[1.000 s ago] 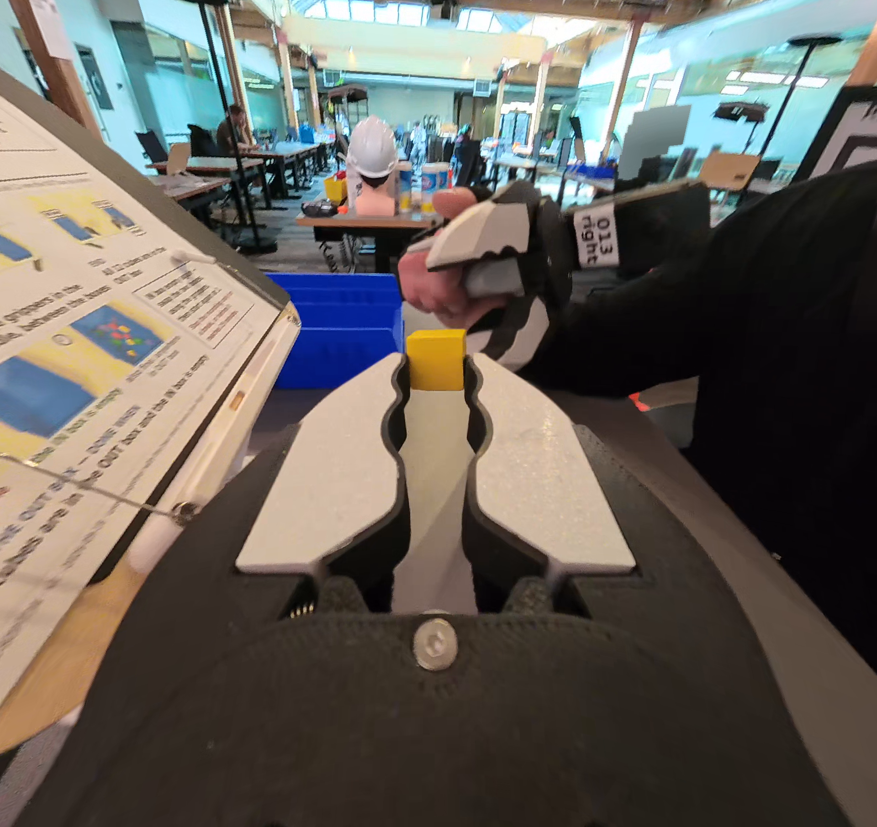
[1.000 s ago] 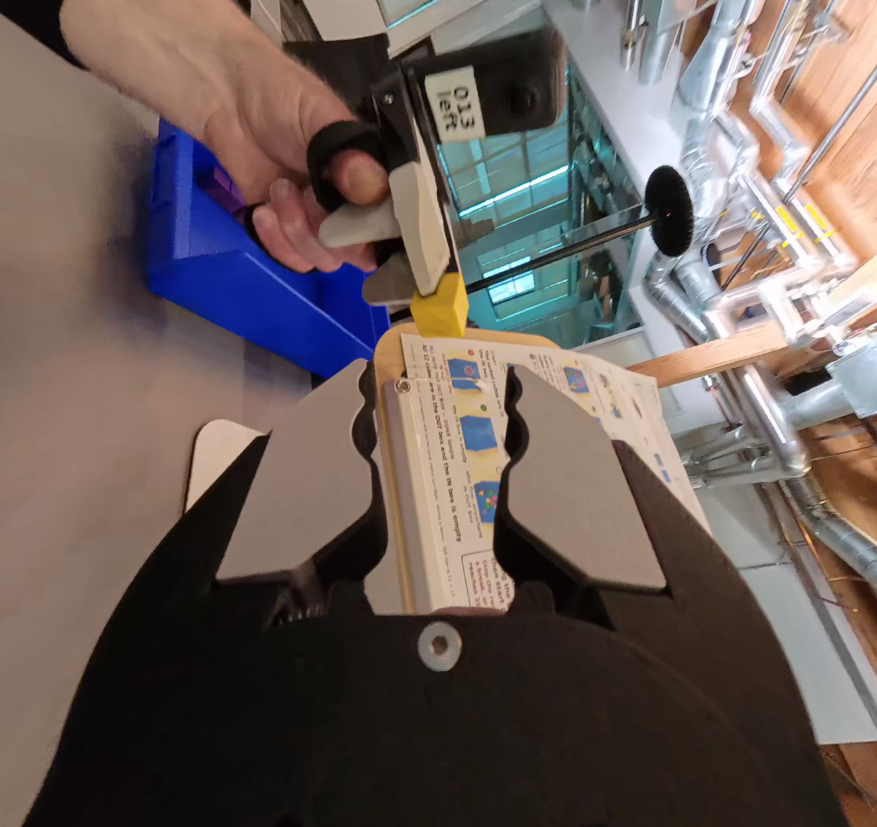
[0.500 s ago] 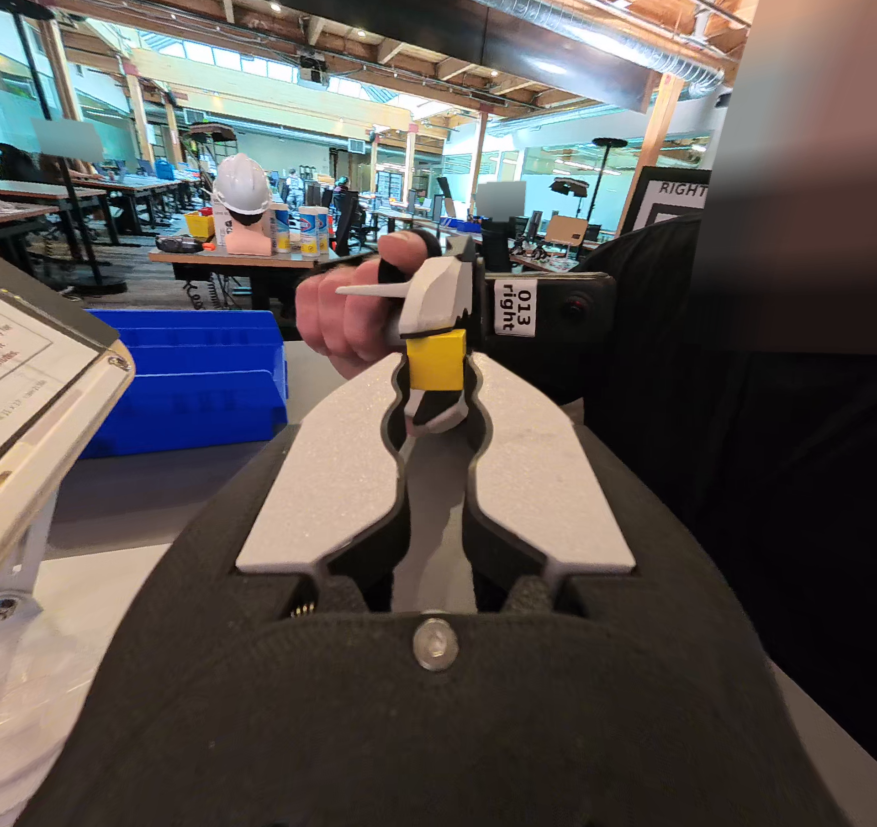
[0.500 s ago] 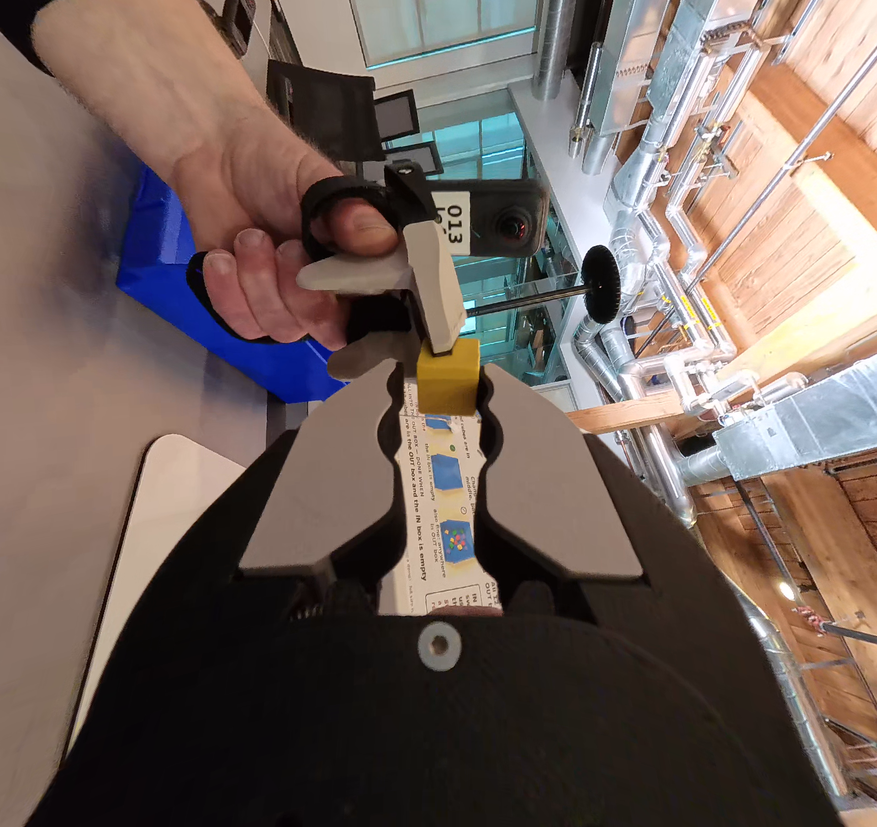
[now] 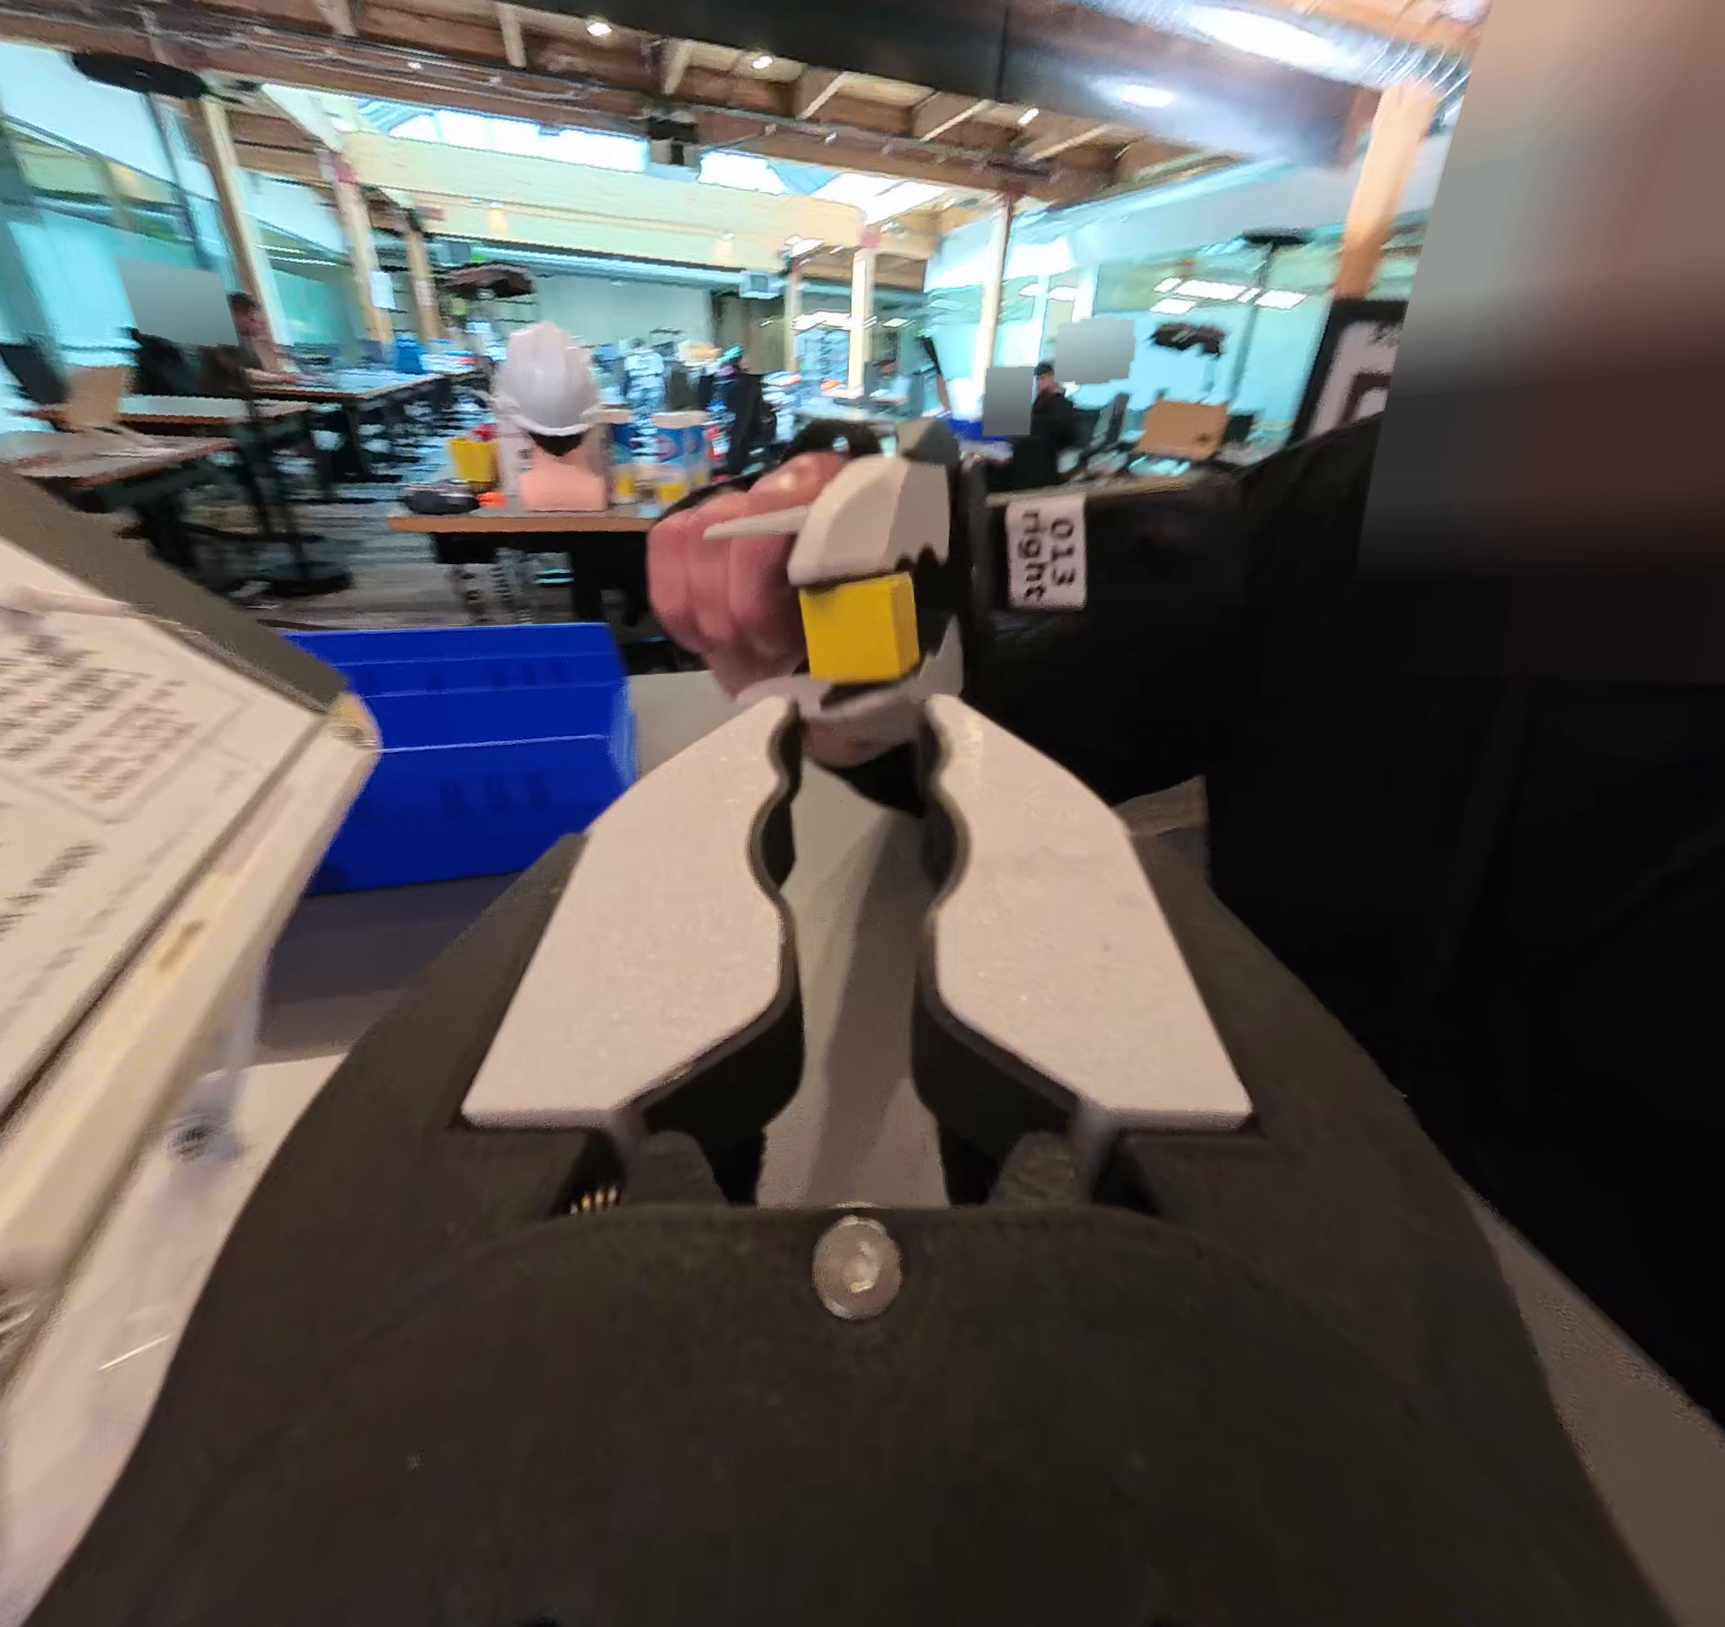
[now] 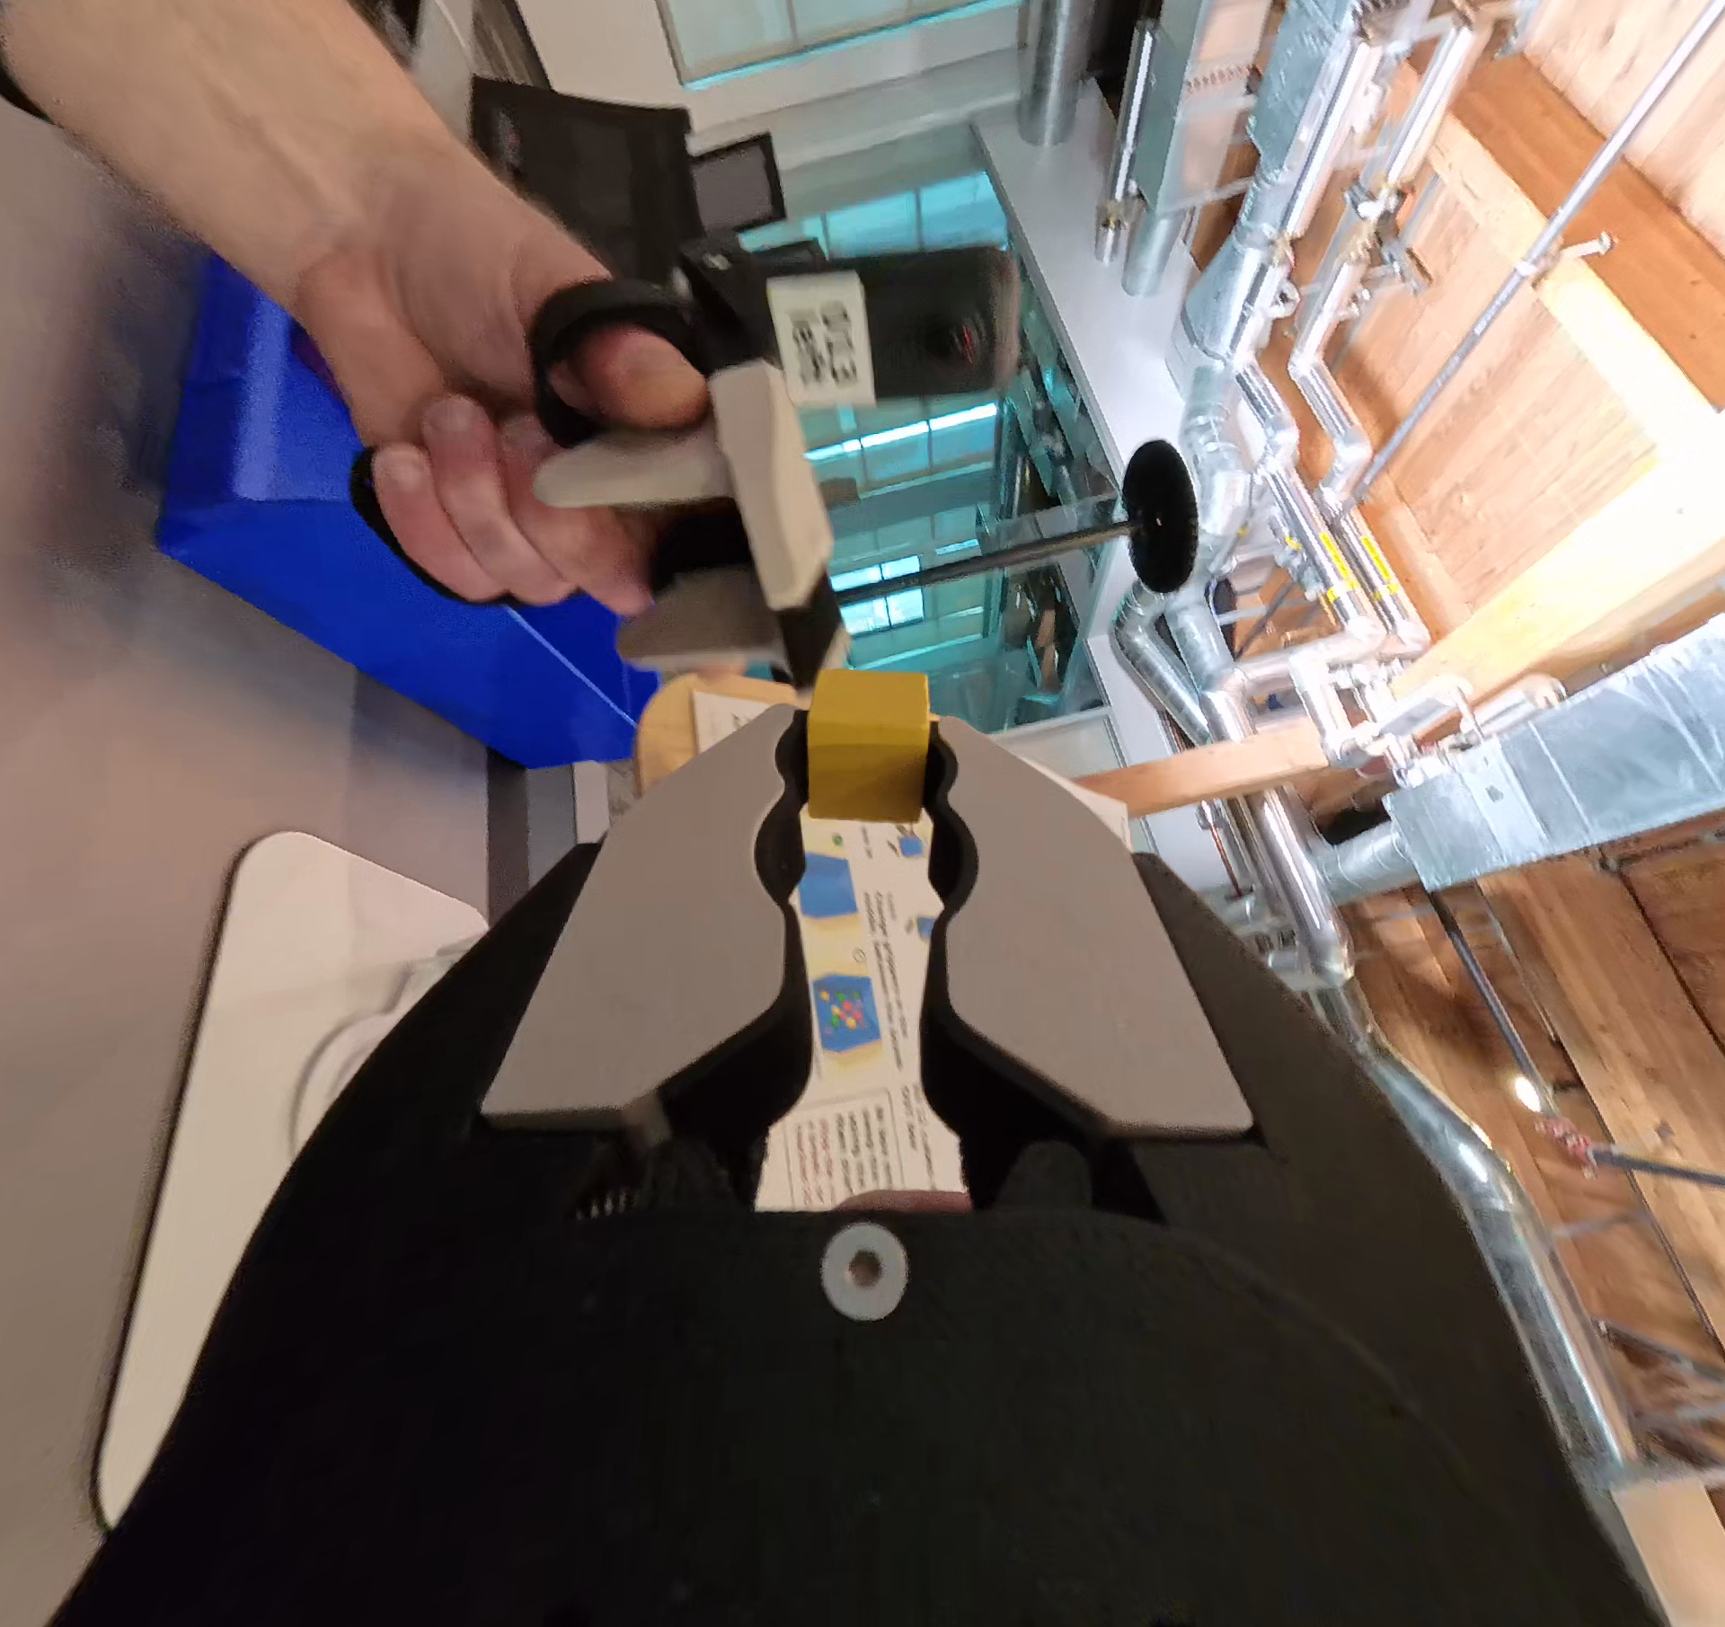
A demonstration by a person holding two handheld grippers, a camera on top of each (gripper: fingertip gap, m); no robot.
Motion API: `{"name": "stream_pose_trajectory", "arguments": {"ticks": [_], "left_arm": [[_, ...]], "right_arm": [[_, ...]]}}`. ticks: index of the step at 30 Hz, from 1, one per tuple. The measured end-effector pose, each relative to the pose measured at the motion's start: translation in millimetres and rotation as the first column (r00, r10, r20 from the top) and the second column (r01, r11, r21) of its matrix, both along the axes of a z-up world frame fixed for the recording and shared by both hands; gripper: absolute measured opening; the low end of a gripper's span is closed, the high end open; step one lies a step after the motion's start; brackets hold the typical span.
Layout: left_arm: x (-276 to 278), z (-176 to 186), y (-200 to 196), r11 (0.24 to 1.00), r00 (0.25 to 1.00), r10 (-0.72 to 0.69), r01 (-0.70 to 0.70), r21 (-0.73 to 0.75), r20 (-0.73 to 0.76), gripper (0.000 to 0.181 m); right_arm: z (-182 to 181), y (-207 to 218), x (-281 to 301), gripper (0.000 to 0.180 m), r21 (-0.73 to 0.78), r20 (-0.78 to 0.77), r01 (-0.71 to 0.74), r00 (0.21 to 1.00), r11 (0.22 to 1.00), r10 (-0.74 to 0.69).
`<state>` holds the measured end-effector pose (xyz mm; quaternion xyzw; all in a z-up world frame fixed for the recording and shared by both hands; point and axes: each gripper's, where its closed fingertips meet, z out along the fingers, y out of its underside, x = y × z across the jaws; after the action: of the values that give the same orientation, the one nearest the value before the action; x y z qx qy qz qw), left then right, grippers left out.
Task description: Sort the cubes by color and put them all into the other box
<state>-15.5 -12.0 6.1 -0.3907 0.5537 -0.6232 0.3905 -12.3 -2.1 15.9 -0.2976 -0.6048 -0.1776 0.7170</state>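
Cube point(image 6: 866, 756), yellow, held in mid-air at the centre of the right wrist view, pinched between the tips of the right gripper point(image 6: 866, 765), whose jaws are closed on its two side faces. In the left wrist view the same cube point(image 5: 859, 628) appears just above centre; the left gripper point(image 5: 863, 723) sits just below it with jaws parted and nothing between them. A blue box point(image 5: 467, 751) rests on the grey worktop point(image 6: 187, 695) at left of centre; its contents cannot be seen, so the count of cubes sorted is unknown. Judged from this, one cube is in transit and its placing remains. The cube is matte, square-edged, apparently rigid; the jaws are pale grey, grainy plates with scalloped inner edges on black bodies; the box is smooth moulded plastic. An instruction sheet point(image 5: 112, 789) on a stand occupies the left edge.
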Motion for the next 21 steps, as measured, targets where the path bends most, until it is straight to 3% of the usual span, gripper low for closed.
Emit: {"name": "stream_pose_trajectory", "arguments": {"ticks": [3, 8, 10, 13, 18, 21], "left_arm": [[-13, 8, 19, 0.981, 0.988, 0.153, -0.151, 0.118, -0.007, 0.0], [-43, 17, 59, 0.884, 0.91, 0.413, -0.391, 0.256, -0.04, 0.0], [-56, 16, 76, 0.812, 0.849, 0.524, -0.477, 0.335, -0.061, 0.0], [-70, 13, 93, 0.724, 0.77, 0.632, -0.544, 0.424, -0.091, 0.0], [-83, 4, 111, 0.622, 0.669, 0.732, -0.578, 0.528, -0.13, 0.0], [-87, -5, 119, 0.579, 0.619, 0.769, -0.569, 0.584, -0.16, 0.0]], "right_arm": [[22, 20, 32, 0.023, -0.031, -0.071, 0.083, 0.994, 0.996, -0.085], [47, 83, 126, 0.023, -0.195, -0.224, 0.284, 0.919, 0.939, -0.324], [46, 109, 168, 0.023, -0.271, -0.257, 0.36, 0.867, 0.893, -0.428], [26, 146, 228, 0.023, -0.435, -0.268, 0.439, 0.77, 0.786, -0.579], [-27, 188, 301, 0.023, -0.705, -0.258, 0.403, 0.62, 0.583, -0.741], [-69, 201, 336, 0.023, -0.826, -0.129, 0.403, 0.543, 0.393, -0.83]]}}
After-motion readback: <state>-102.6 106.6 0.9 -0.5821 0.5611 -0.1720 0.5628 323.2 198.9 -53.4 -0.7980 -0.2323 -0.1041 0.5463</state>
